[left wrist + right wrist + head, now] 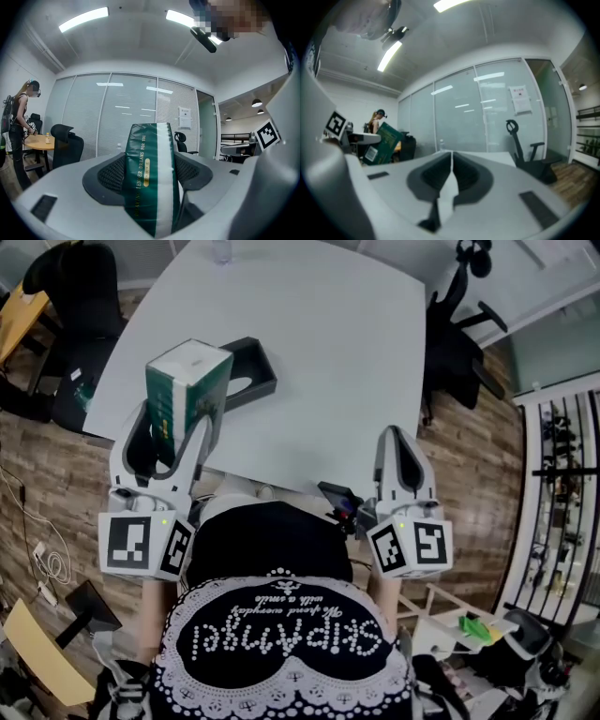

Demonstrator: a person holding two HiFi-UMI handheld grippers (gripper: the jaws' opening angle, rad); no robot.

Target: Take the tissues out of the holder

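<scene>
Your left gripper (178, 427) has its jaws clamped on the two broad faces of the green-and-white tissue pack (187, 381). The left gripper view shows the pack standing on end between the pads and filling the gap. In the head view the pack sits over the near-left corner of the table (319, 352), apart from the black holder (255, 357). The holder rests on the tabletop just beyond the pack, close to the near edge and at an angle to it. Your right gripper (394, 437) sits at the near edge toward the right corner, well apart from the pack and the holder. Its jaws are pressed together with nothing between them (the right gripper view shows only a thin slit where the pads meet). Beyond the holder, white tabletop runs to the far edge, where a clear bottle (220, 251) stands. One black office chair (450, 343) stands just beside the right edge of the table. A second black chair (80, 324) stands beside the left edge. Wood flooring (469, 446) borders both sides (the left gripper view also shows a person (21, 126) at a small round table across the room).
</scene>
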